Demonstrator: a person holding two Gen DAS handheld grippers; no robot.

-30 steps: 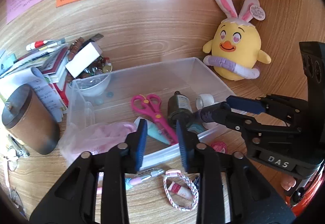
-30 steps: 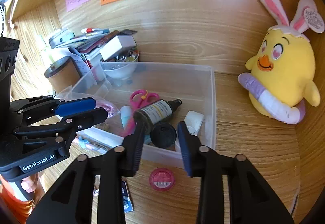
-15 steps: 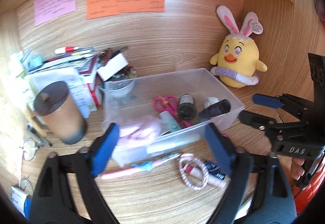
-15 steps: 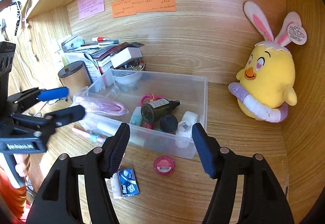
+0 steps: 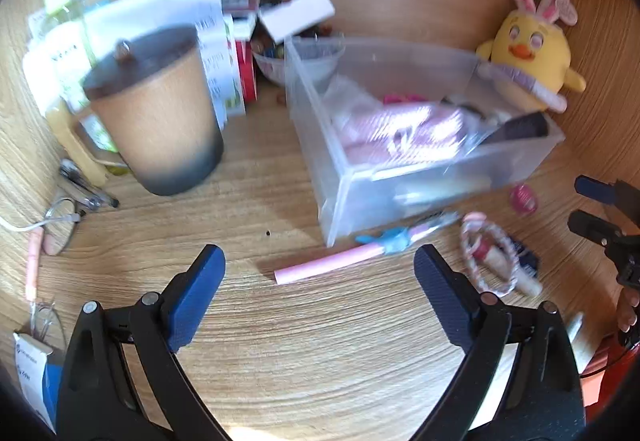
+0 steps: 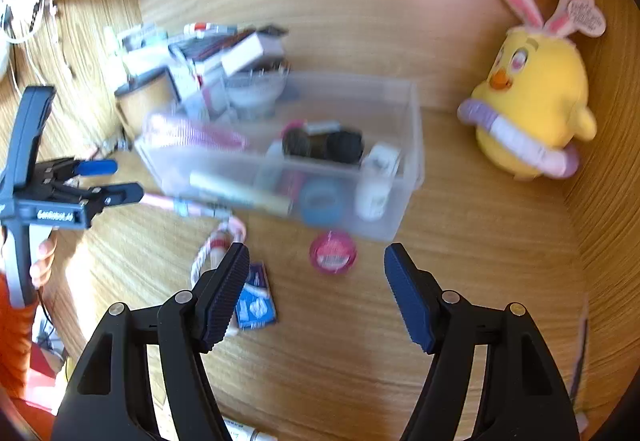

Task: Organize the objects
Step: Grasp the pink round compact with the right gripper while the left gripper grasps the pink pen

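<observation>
Reaching for the loose bits in front of the bin

Both tools are spread wide and hold nothing: the left tool [image 5: 320, 273] hangs over bare wood near the front of the surface, the right tool [image 6: 316, 281] over the strip just before the clear bin [image 6: 404, 169]. The bin, near the back wall, already holds a pink bundle, dark bottles and a white roll. By my reading the job is midway, in a gap between picks: several things lie outside along the bin's front wall

- pink pen [image 5: 328, 265], just ahead of the left tool
- braided cord [image 5: 486, 257], lying over a small tube
- blue packet [image 6: 254, 301], touching the right tool's left finger in view
- round pink tin [image 6: 332, 253], between the right tool's fingers, further out

The next move likely calls for lowering one tool over the nearest item and closing on it, the pen across its width. Open room is good at the front middle; the lidded cup [image 5: 156, 113] and paper stack crowd the left back corner, the plush chick [image 6: 532, 109] the right back corner
</observation>
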